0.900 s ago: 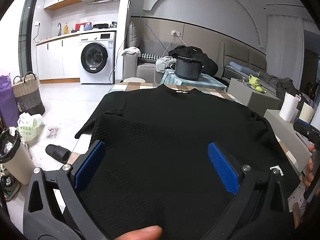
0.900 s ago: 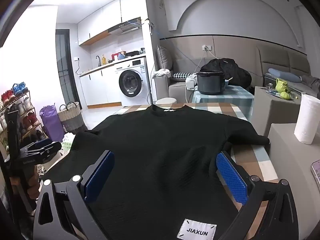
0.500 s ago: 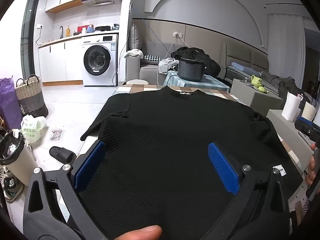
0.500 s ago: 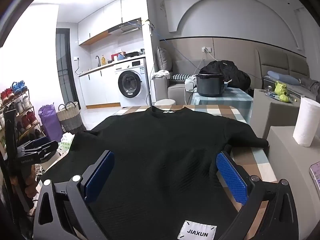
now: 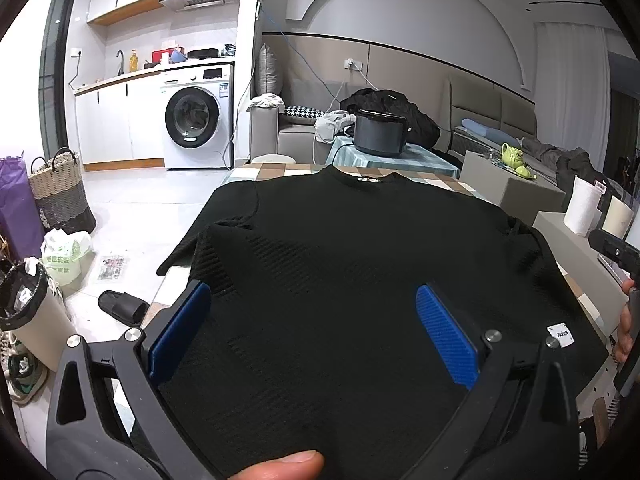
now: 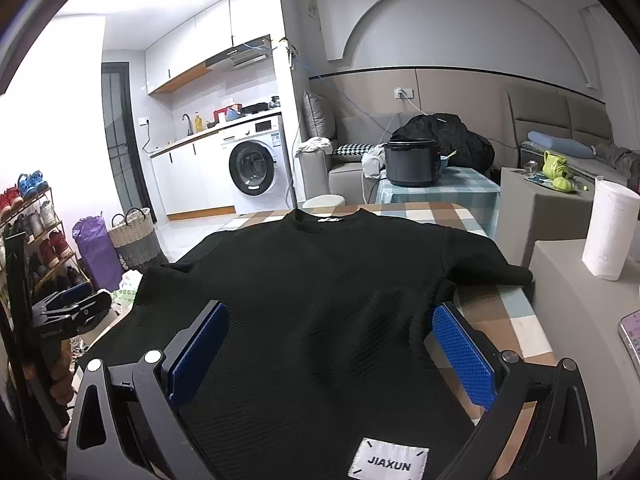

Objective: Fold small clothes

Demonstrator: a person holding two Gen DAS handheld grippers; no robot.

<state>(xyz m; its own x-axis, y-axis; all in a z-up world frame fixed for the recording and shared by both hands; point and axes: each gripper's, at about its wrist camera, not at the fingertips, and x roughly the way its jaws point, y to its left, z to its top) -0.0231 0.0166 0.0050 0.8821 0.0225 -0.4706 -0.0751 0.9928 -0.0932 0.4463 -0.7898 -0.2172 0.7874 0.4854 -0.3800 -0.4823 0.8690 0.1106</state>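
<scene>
Since the black top (image 5: 360, 280) is lying flat and unfolded, you're right at the start of the fold.

It's spread face up across the checked counter (image 6: 500, 312), collar at the far end, hem and white label (image 6: 390, 462) nearest you. Both claws hang over the hem end: left claw (image 5: 312, 332) and right claw (image 6: 332, 348) are spread as wide as they go, holding nothing, blue pads clear of the cloth. Next I'd drop down on a sleeve or side edge, pinching just the one layer.
</scene>
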